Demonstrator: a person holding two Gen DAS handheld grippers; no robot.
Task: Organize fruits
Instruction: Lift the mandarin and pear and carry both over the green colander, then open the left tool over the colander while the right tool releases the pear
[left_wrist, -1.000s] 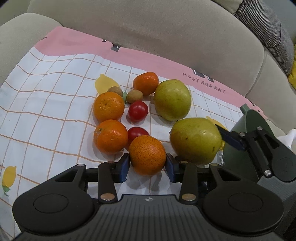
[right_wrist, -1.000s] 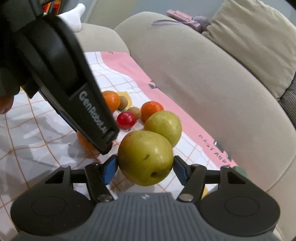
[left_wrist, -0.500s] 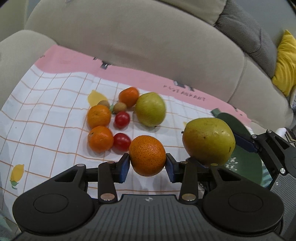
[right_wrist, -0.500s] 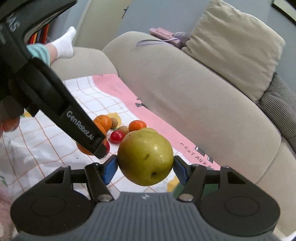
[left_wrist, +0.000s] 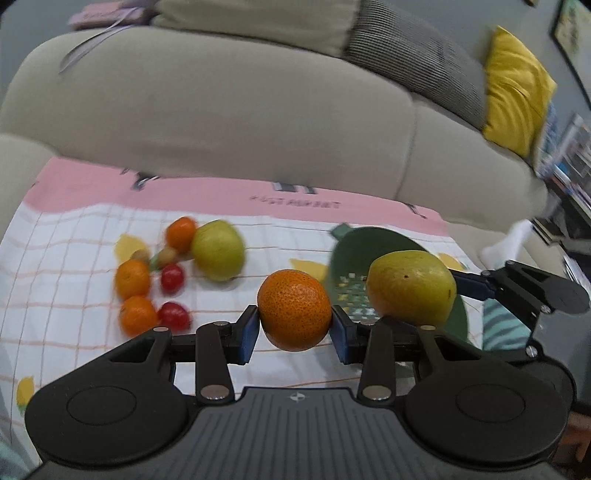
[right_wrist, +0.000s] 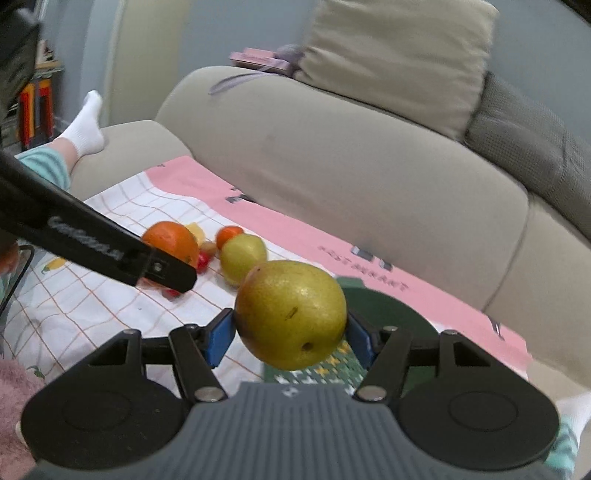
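1. Above the checked cloth (left_wrist: 66, 258) on the sofa seat, both grippers carry fruit clear of the surface. The left gripper (left_wrist: 294, 329) is clamped on an orange (left_wrist: 294, 309), blue pads pressing its two sides; the right gripper (right_wrist: 289, 339) is clamped on a green pear (right_wrist: 291, 314) the same way.

2. Ahead of and below the right gripper lies the dark green bowl (right_wrist: 391, 310), its patterned bottom showing just under the held pear. From the left wrist view the bowl (left_wrist: 373, 240) sits forward and to the right of the orange, partly hidden behind the pear.

3. So the right gripper is the nearer one — its pear hangs almost over the bowl, while the orange has to travel rightward to reach it.

4. Left behind on the cloth, well to the left of the bowl, is the cluster: a second pear (left_wrist: 218, 250), three small oranges, two cherry tomatoes (left_wrist: 173, 277) and some little brownish fruits too blurred to name.

5. Likely next — lower the pear into the bowl first, keeping the two grippers from colliding, since they hang close side by side.
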